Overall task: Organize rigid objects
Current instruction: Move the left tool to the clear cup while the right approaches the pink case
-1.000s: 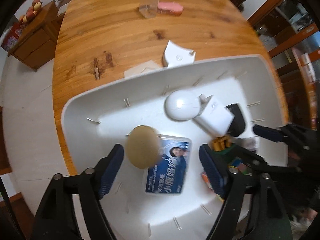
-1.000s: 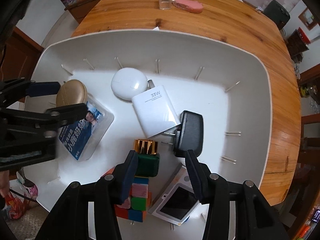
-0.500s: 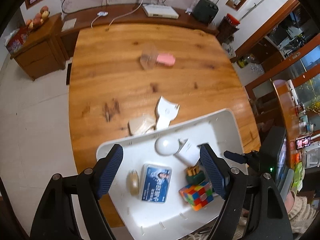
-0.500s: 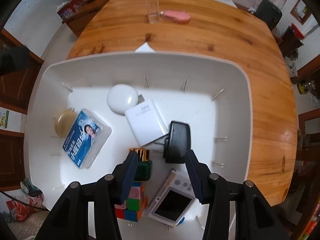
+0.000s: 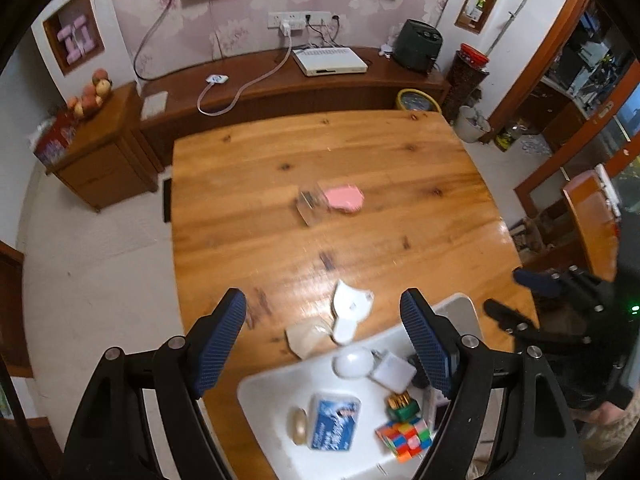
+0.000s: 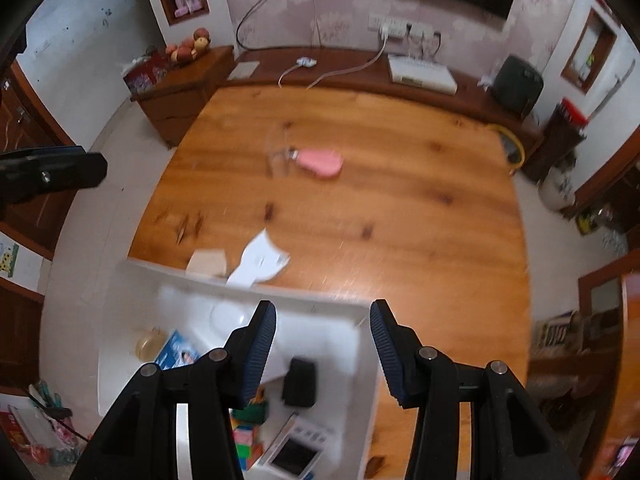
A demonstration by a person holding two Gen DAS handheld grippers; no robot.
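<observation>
A white tray (image 5: 272, 384) at the wooden table's near edge holds a white round case (image 5: 352, 362), a white charger (image 5: 394, 372), a blue-labelled box (image 5: 334, 422), a gold compact (image 5: 298, 426), a green gold-capped bottle (image 5: 402, 406) and a colour cube (image 5: 406, 438). The right wrist view adds a black adapter (image 6: 299, 383) and a small screen device (image 6: 294, 456) in the tray (image 6: 320, 298). My left gripper (image 5: 322, 308) hangs high above the tray, open and empty. My right gripper (image 6: 323, 308) is also high, its jaws apart with nothing between them.
Beyond the tray lie a white curved piece (image 5: 350, 310) and a beige piece (image 5: 306, 338). Mid-table stand a clear glass (image 5: 312, 208) and a pink object (image 5: 344, 198). A low wooden cabinet (image 5: 100, 152) and a sideboard with a white box (image 5: 330, 62) line the far wall.
Both grippers have risen well above the tray and tilted up. The tray has shrunk to the bottom of both views and the room has come into sight. Nothing was picked up.
</observation>
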